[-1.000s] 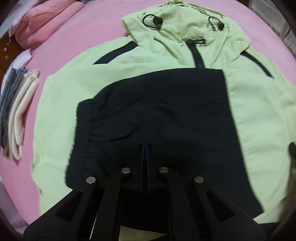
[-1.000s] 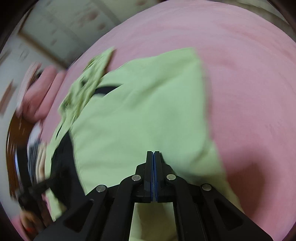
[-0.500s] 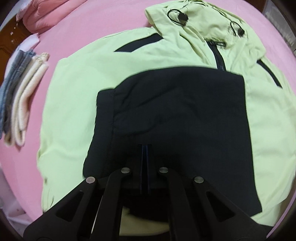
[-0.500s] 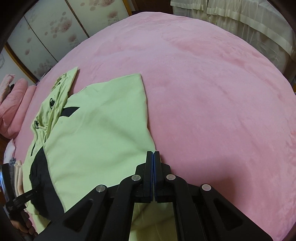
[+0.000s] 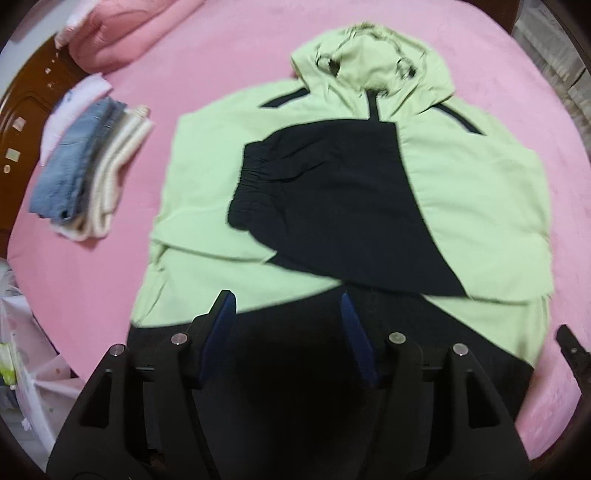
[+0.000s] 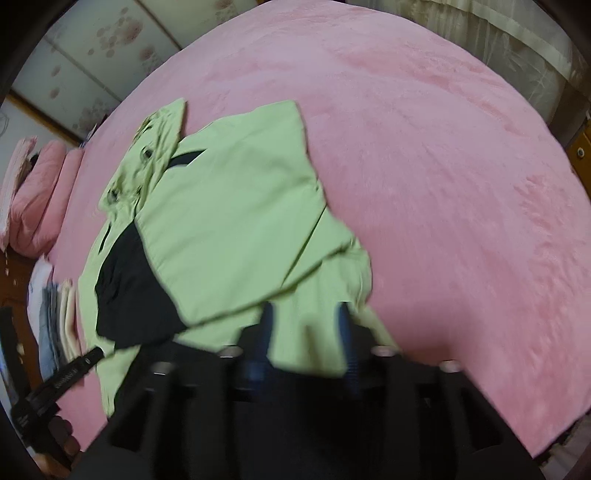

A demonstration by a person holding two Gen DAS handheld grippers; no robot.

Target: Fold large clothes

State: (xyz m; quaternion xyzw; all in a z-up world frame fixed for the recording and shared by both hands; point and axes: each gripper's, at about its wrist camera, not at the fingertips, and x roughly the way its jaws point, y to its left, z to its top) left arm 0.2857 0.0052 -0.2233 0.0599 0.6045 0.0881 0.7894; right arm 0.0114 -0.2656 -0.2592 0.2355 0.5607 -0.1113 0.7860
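A light green hooded jacket (image 5: 476,199) with a black front panel (image 5: 332,206) lies flat on the pink bed, hood at the far end. Both sleeves are folded in over the body. My left gripper (image 5: 288,314) is open and empty above the jacket's near hem. In the right wrist view the same jacket (image 6: 229,229) lies to the left, and my right gripper (image 6: 304,325) is open over its near right corner, holding nothing. The left gripper's tip (image 6: 77,365) shows at the lower left of that view.
The pink bedspread (image 6: 443,184) stretches wide to the right. A stack of folded clothes (image 5: 88,166) lies left of the jacket. Pink pillows (image 5: 122,33) sit at the far left by a brown wooden headboard (image 5: 18,110). Curtains (image 6: 498,33) hang beyond the bed.
Both grippers have opened and let go of the jacket's fabric. Both have pulled back towards the near edge, so the whole jacket shows, with its lower part folded over.
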